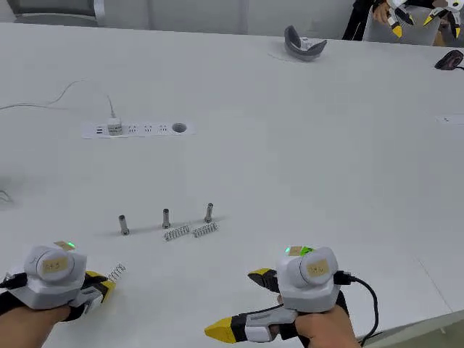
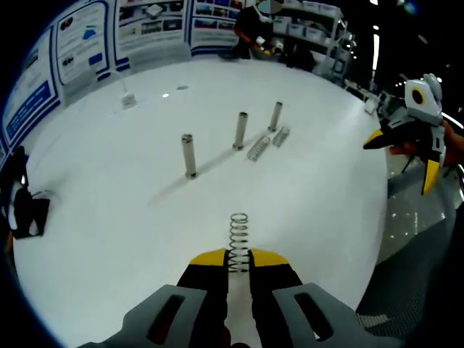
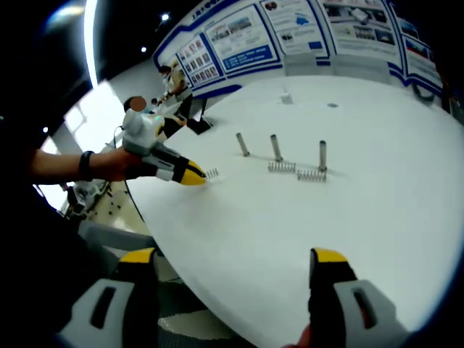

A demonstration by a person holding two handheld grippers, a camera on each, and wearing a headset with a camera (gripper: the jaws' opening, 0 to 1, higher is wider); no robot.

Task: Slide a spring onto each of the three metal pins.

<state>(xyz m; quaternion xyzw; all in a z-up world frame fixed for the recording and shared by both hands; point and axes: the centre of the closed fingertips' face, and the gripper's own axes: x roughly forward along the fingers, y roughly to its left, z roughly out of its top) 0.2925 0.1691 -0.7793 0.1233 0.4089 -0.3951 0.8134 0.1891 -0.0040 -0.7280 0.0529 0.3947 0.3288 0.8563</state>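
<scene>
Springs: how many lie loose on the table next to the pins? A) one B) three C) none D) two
D: the first spring lies by the middle pin, the second spring by the rightmost pin; the third spring is clamped in the left tool.

Head view: white table (image 1: 304, 145) spans the frame. Power strip (image 1: 138, 129) at 10 o'clock, with a white cable (image 1: 51, 98) trailing toward 9. Grey curved object (image 1: 304, 43) at 1 o'clock, near the far edge. Right gripper view: blue-and-white posters (image 3: 290, 29) on the wall at 12 o'clock; bright patch of light (image 3: 83, 119) at 9. Left gripper view: shelves (image 2: 312, 18) at 1 o'clock.
</scene>
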